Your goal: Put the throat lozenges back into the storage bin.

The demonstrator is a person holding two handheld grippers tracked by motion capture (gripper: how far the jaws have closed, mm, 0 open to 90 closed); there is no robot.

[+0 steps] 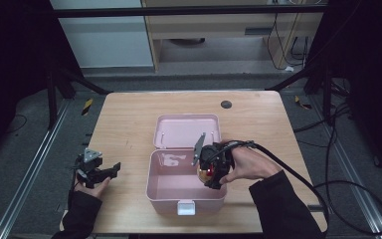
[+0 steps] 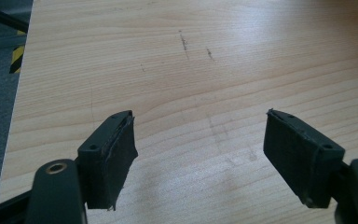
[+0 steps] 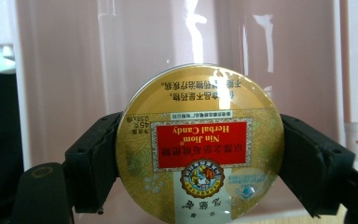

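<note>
A round gold candy tin (image 3: 199,144) with a red label sits clamped between the two black jaws of my right gripper (image 3: 199,158). In the high view that right gripper (image 1: 210,169) hangs over the right side of an open pink box (image 1: 155,185), with the tin (image 1: 205,172) just above the box's inside. The box's lid (image 1: 185,130) lies folded back toward the far side. My left gripper (image 1: 110,170) rests at the table's left edge, open. Its jaws (image 2: 200,154) stand wide apart over bare wood.
The pink box has a white latch (image 1: 186,206) on its front wall. A small dark round spot (image 1: 226,104) lies near the table's far edge. The right gripper's black cable (image 1: 298,172) trails off the table to the right.
</note>
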